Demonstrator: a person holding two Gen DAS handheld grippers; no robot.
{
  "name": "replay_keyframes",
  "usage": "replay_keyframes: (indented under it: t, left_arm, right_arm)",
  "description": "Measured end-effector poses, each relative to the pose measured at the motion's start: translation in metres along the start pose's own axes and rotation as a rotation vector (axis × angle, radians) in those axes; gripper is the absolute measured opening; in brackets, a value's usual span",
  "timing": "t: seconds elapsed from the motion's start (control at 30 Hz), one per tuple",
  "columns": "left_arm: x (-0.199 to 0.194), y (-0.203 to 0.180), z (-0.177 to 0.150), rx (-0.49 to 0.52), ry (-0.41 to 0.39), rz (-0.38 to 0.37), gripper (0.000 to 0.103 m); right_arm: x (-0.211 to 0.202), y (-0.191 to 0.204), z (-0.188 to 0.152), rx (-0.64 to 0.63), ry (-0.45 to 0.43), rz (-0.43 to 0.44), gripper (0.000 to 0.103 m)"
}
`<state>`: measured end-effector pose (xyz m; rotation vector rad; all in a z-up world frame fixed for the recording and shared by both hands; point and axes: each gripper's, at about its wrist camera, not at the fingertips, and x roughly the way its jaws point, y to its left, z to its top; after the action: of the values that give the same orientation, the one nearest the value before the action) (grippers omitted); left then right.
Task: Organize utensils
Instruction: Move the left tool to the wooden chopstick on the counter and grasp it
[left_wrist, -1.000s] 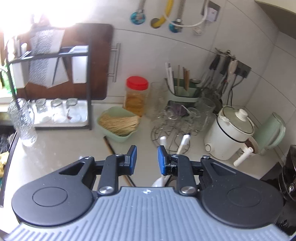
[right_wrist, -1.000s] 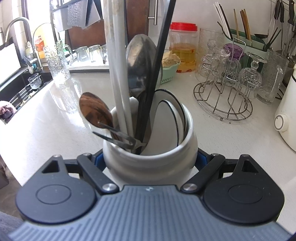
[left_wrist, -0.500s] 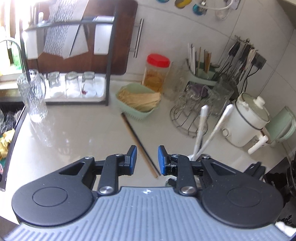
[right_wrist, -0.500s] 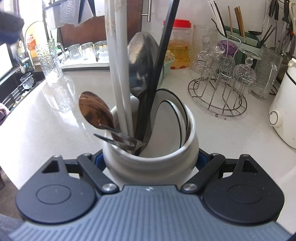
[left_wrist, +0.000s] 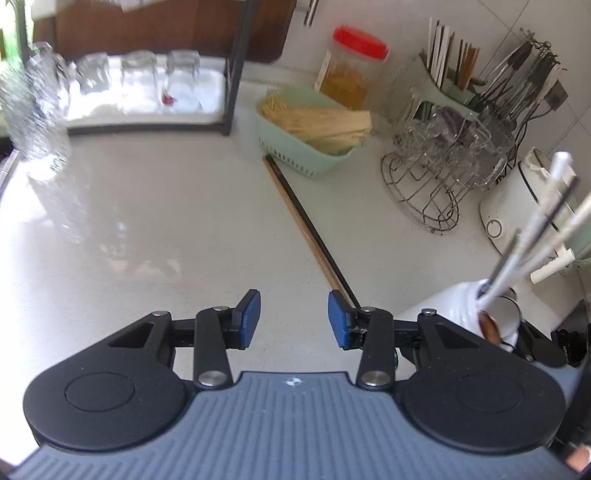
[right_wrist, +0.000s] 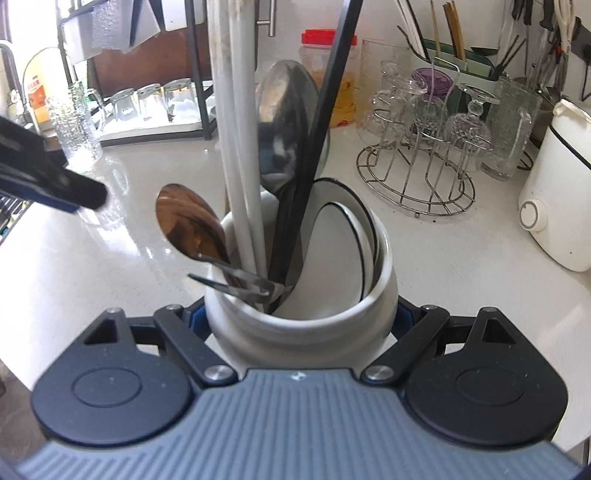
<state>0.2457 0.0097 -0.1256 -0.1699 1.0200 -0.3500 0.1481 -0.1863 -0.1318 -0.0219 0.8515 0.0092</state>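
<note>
White ceramic utensil holder (right_wrist: 301, 310) sits clamped between the right gripper (right_wrist: 301, 317) pads, crowded with spoons (right_wrist: 188, 225), white chopsticks (right_wrist: 240, 147) and a black stick. The left gripper (left_wrist: 294, 319) hangs over bare countertop (left_wrist: 155, 229), jaws opening, nothing between them. Just beyond its right pad lies a chopstick pair (left_wrist: 306, 229), running back to a green basket (left_wrist: 306, 155); a wire glass rack (left_wrist: 439, 184) stands farther right.

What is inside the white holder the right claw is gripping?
The white holder contains two white handles, a steel spoon, a bronze spoon, black chopsticks and white ceramic spoons. Their lower ends are hidden.
</note>
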Motion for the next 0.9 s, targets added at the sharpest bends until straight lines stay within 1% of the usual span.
replay_keyframes:
  t: [0.2, 0.43, 0.47, 0.57, 0.6, 0.63, 0.73, 0.83, 0.87, 0.9]
  left_arm:
    - [0.056, 0.004, 0.013, -0.018, 0.079, -0.073, 0.046]
    - [0.094, -0.013, 0.019, 0.016, 0.12, -0.1, 0.044]
    - [0.098, -0.016, 0.019, 0.023, 0.122, -0.096, 0.044]
    - [0.105, -0.025, 0.019, 0.047, 0.121, -0.079, 0.038]
    - [0.107, -0.027, 0.018, 0.048, 0.117, -0.063, 0.034]
    - [0.109, -0.028, 0.018, 0.048, 0.116, -0.054, 0.032]
    - [0.114, -0.031, 0.018, 0.044, 0.101, -0.032, 0.03]
    - [0.117, -0.037, 0.02, 0.064, 0.106, -0.014, 0.028]
    - [0.118, -0.04, 0.021, 0.078, 0.107, -0.004, 0.027]
    - [0.12, -0.044, 0.022, 0.104, 0.112, 0.016, 0.022]
  right_arm:
    - [0.003, 0.002, 0.005, 0.014, 0.03, -0.018, 0.091]
    - [0.003, 0.001, 0.006, 0.023, 0.032, -0.024, 0.091]
    - [0.003, 0.001, 0.005, 0.022, 0.03, -0.025, 0.091]
    - [0.002, 0.001, 0.004, 0.023, 0.024, -0.026, 0.091]
    - [0.002, 0.001, 0.003, 0.025, 0.021, -0.026, 0.091]
    - [0.002, 0.001, 0.003, 0.026, 0.019, -0.025, 0.091]
    - [0.002, 0.001, 0.002, 0.032, 0.018, -0.031, 0.091]
    - [0.002, 0.001, 0.003, 0.033, 0.018, -0.032, 0.091]
    - [0.002, 0.001, 0.002, 0.032, 0.016, -0.032, 0.091]
    - [0.002, 0.001, 0.002, 0.032, 0.014, -0.033, 0.091]
